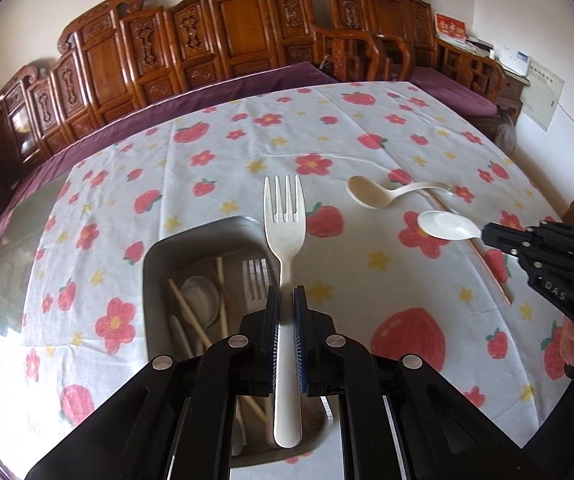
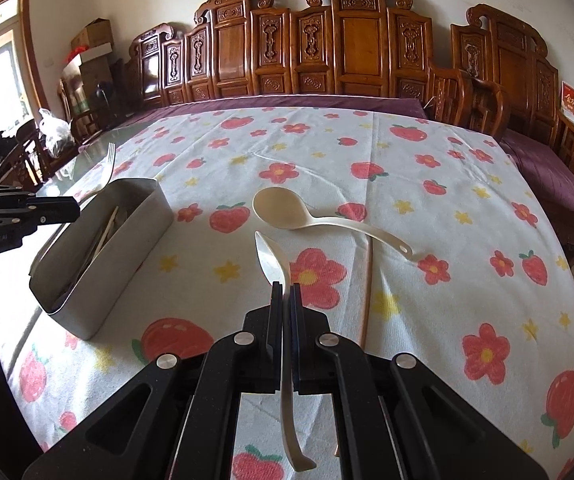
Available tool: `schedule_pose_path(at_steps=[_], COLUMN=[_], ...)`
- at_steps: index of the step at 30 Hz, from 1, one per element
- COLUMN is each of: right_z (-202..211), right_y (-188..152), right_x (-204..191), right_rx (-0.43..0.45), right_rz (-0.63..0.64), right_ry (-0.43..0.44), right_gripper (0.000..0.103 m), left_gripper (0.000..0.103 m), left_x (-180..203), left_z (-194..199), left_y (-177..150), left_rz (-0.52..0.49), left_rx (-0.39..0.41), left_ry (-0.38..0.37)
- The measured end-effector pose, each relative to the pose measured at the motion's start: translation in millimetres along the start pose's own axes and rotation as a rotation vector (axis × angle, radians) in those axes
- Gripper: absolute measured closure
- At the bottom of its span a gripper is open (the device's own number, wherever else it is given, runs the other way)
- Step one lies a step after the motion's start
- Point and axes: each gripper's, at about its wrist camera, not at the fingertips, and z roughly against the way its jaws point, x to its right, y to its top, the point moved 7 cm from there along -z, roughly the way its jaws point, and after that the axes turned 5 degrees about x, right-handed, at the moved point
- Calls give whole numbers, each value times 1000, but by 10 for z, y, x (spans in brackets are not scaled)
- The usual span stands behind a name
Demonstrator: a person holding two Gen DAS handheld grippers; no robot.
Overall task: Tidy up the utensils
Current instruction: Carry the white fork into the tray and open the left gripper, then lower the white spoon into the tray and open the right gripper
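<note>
Fork sits clamped in the left gripper, jaws narrowed onto the handle about midway, tines pointing to twelve o'clock in the left view and the butt trailing back toward six. Its long axis runs straight along the fingers. Directly beneath and a little toward seven o'clock lies the grey bin, open side up, already holding chopsticks, a spoon and another fork. The bin's long side looks roughly in line with the fork, so the drop seems to need mainly a lowering and a release, not a turn. Of the two hands, the left is plainly the nearer to the bin.

White spoon is pinched in the right gripper, jaws nearly shut on its thin handle, bowl forward at twelve o'clock, handle end hanging toward six. From there the bin lies at about ten o'clock, well apart, so that spoon probably goes second.

On the cloth a beige ladle and one chopstick remain, near the right gripper, the ladle handle crossing over the chopstick's far end.

Left view shows the bin's contents from above; the right view shows only its outer wall and rim, but gives the ladle and chopstick whole.
</note>
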Motion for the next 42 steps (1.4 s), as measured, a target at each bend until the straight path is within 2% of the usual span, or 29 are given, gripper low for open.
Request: schedule_pose_path(at_steps=[7, 13, 23, 30, 33, 38, 42], right_z=[-21, -22, 98, 151, 111, -11, -199], right_y=[10, 20, 118, 258, 316, 424, 520], right_x=[-25, -73, -259, -598, -813, -1167, -1465], right_rx=[0, 1, 28, 40, 36, 32, 14], right_rz=[8, 15, 6, 19, 39, 37, 46], right_ry=[7, 14, 29, 72, 84, 110, 122], right_gripper=[99, 99, 99, 99, 99, 99, 99], left_gripper=[96, 96, 95, 95, 87, 87, 87], left_x=[-284, -344, -492, -653, -737, -896, -1039], left_z=[-228, -370, -368, -181, -64, 74, 123], left_y=[-160, -299, -417, -385, -331, -288, -287], left_rz=[75, 89, 123, 156, 169, 152, 168], left_rx=[-30, -47, -33, 13, 46, 84, 92], left_ry=[26, 30, 41, 17, 10, 46, 47])
